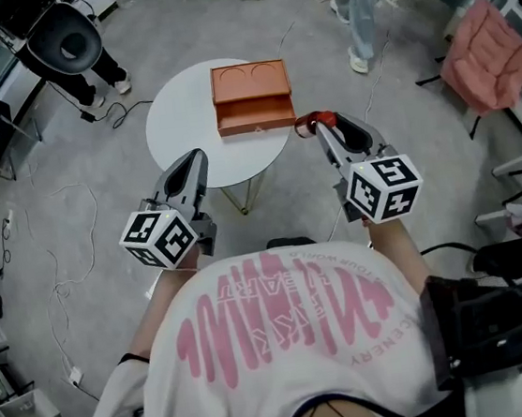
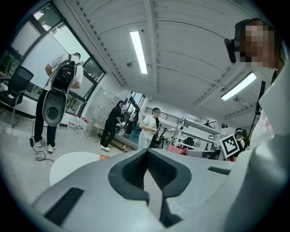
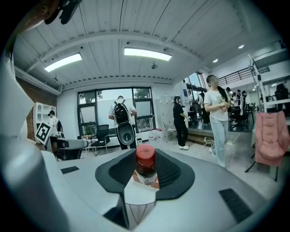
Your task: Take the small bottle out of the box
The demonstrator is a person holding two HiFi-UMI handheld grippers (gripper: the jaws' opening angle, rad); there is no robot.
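Left gripper (image 1: 197, 158): held level over the floor at the near left edge of the table (image 1: 177, 119). Its own view shows the two dark pads meeting at the tips with nothing between them; the gripper is closed and empty.

Table: round, white, on thin metal legs. The box (image 1: 252, 95) sits on its far right part. The box is orange and open, and the upper part shows two round recesses. The lower part lies toward the person.

Bottle (image 3: 146, 165): out of the box. It stands upright between the right gripper's pads, red cap on top, dark body below. In the head view it is just right of the box's near right corner, at the table's rim, with a small gap to the box.

Right gripper (image 1: 317, 124): jaws clamped on the bottle from both sides, the pads pressing on its body. The gripper tilts slightly downward, pointing toward the table.

Surroundings: grey floor with loose cables. A chair with a pink cushion (image 1: 485, 52) stands far right, well apart from the table. People stand beyond the table
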